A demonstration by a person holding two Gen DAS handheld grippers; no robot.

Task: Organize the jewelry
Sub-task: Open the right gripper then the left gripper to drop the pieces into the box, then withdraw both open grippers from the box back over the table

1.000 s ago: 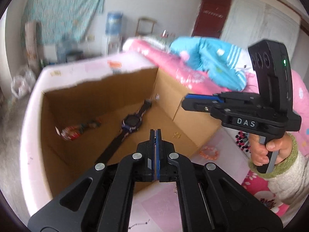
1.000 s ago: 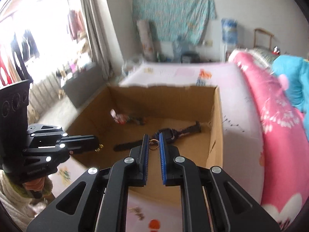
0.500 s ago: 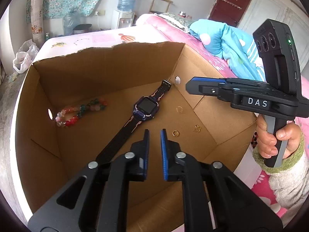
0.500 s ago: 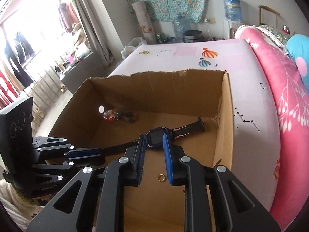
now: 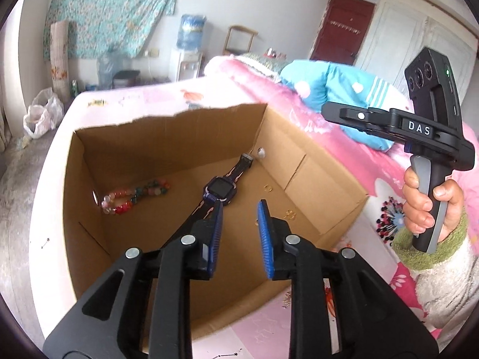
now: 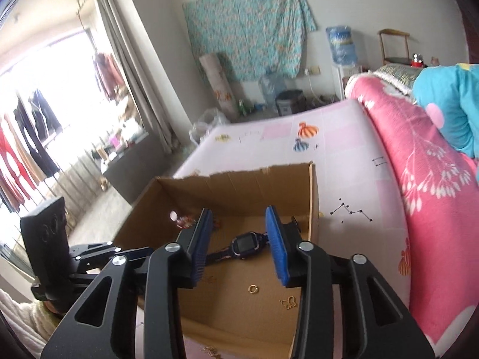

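While both jaws have just been opening, left gripper (image 5: 239, 233) and right gripper (image 6: 239, 245) hover empty over cardboard box (image 5: 314, 179). At centre of the floor: watch (image 5: 220, 190), light, floppy strap, best pinched at the stiff case. Lower right: tiny slippery ring (image 6: 253, 289).

Water jug (image 5: 190, 30), red door (image 5: 341, 31), floral wall cloth (image 6: 248, 27)

Matt brown cardboard box (image 5: 314, 176), glossy beads (image 5: 134, 196), gold metal ring (image 6: 253, 289), plastic watch (image 5: 220, 191)
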